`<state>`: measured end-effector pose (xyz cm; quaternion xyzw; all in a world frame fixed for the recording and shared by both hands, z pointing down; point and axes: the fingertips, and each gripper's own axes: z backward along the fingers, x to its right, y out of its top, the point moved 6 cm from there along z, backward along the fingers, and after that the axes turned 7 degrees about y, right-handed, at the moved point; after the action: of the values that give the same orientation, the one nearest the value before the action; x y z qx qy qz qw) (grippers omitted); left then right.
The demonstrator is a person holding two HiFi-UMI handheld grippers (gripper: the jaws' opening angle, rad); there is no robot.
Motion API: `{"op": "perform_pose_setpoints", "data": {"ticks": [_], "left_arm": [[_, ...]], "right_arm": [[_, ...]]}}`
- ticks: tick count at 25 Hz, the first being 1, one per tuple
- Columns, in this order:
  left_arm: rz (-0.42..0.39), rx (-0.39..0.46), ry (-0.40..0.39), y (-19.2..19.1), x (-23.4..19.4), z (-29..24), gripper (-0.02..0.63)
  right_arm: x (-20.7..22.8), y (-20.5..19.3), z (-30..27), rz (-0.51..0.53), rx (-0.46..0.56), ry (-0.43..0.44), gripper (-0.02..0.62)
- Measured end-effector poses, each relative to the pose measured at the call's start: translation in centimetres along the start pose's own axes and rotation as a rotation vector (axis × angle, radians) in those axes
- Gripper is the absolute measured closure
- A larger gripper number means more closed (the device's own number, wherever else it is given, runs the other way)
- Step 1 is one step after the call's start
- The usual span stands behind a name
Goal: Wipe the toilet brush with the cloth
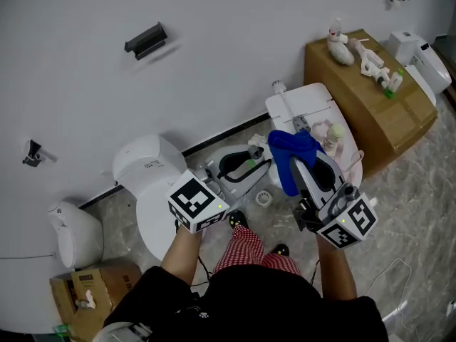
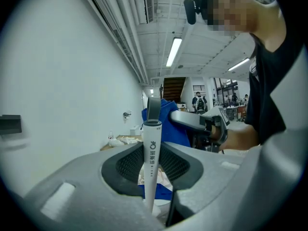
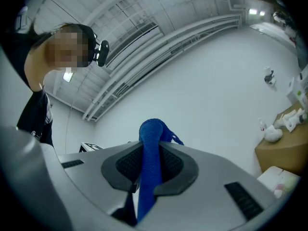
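Both things are already in hand: the brush (image 2: 151,150) is clamped by its white handle, upright, between the pads of the left tool (image 1: 241,168), and the blue cloth (image 1: 289,154) is pinched in the closed right tool (image 1: 311,168), draped over its tip. The two are held near each other above the floor, but no contact can be confirmed, so the wiping itself is judged to be left. A toilet (image 1: 146,169) and a box (image 1: 370,105) are ranged along the wall, and nothing is seen between the tools.

White wall (image 1: 228,34), grey marbled floor (image 1: 420,205), cardboard box (image 1: 377,116) beside white toilet (image 1: 426,64)
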<state>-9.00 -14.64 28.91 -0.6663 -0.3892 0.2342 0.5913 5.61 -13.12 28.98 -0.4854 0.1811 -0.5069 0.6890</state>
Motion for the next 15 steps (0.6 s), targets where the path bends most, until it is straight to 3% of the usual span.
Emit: {"op": "perform_pose_setpoints", "data": {"ticks": [15], "left_arm": [[-0.003,0.073,-0.089,5.2,-0.9,0.6,0.504]], "right_arm": [[-2.2,5.3,-3.5,0.06,0.025,0.165,0.531]]}}
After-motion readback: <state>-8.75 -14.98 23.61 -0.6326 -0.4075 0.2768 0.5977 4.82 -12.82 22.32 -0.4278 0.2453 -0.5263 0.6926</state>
